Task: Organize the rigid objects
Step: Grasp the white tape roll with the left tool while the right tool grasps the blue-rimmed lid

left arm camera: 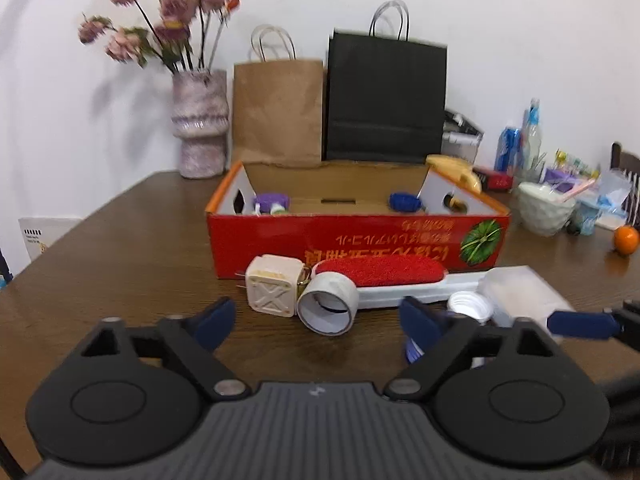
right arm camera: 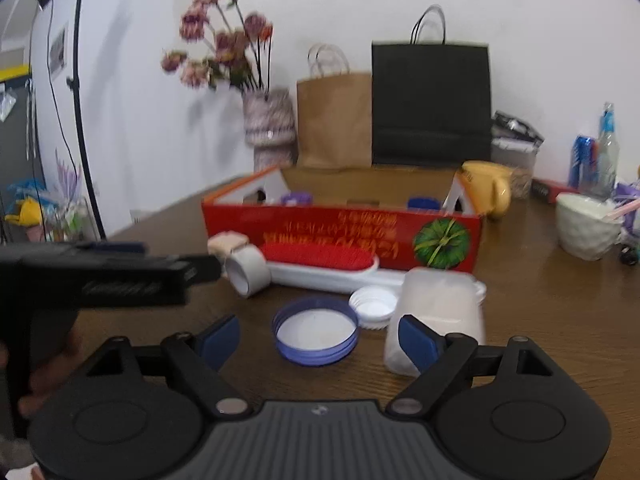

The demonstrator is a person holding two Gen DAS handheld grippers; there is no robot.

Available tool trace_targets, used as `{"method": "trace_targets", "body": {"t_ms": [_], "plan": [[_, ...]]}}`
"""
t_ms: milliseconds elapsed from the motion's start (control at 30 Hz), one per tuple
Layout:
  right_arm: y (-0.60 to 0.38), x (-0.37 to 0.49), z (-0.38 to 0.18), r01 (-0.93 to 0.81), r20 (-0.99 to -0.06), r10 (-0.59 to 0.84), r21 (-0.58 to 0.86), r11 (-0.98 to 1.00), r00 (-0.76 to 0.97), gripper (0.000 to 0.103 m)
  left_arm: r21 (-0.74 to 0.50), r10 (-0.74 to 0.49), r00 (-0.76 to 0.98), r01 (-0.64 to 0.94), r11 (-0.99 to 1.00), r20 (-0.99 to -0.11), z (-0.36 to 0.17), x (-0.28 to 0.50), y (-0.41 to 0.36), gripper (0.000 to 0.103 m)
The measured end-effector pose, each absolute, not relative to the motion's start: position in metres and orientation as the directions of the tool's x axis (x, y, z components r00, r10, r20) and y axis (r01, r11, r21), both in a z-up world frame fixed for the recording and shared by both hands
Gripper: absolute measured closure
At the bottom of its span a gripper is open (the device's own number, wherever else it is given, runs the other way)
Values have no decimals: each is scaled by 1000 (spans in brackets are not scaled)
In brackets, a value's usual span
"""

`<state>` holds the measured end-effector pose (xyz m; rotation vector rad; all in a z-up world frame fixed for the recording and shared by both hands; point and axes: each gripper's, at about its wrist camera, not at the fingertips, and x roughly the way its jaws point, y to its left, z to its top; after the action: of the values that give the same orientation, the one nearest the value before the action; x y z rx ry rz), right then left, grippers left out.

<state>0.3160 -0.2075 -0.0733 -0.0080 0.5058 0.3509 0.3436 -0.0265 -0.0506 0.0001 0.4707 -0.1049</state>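
The left gripper (left arm camera: 318,322) has its blue fingers (left arm camera: 214,322) spread wide and holds nothing; just beyond them stands the grey-white roll of tape (left arm camera: 327,305), lying on its side, touching the cream square plug adapter (left arm camera: 273,290). The right gripper (right arm camera: 319,340) is also spread and empty; between its fingers lies the round blue-rimmed plastic lid (right arm camera: 315,334), flat on the brown wooden table (right arm camera: 540,300), with the small white screw cap (right arm camera: 372,305) and the translucent plastic jar (right arm camera: 436,312) beside it. Behind them the white-handled red brush (right arm camera: 320,262) rests against the red cardboard box (right arm camera: 340,236). I judge these things light and stiff; the lid is thin and perhaps slippery, so take it across its rim.
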Motion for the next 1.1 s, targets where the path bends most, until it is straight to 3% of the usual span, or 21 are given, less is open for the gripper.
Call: {"method": "trace_targets", "body": {"t_ms": [233,367,433,700,1100], "plan": [[-190,348,-88,-327,-532,316,77,942,786,18,-145,-169,796,103,984,-581,-74,397,-22,41],[-187,364,-91,-313,-553,309,90,946,774,24,-176,-189,789,104,979,-584,-79,405,-20,55],[-187,369,-92,-302,-564,300,92,949,769,38,-185,-197,788,108,977,-583,-78,404,-20,56],[-192,355,-84,-296,-538,305,105,949,786,38,-154,-168,807,97,983,-566,-67,365,-20,56],[-209,252,-33,-318,-409,306,40,947,860,38,-128,-85,882,29,991,-464,-16,238,-1,56]]}}
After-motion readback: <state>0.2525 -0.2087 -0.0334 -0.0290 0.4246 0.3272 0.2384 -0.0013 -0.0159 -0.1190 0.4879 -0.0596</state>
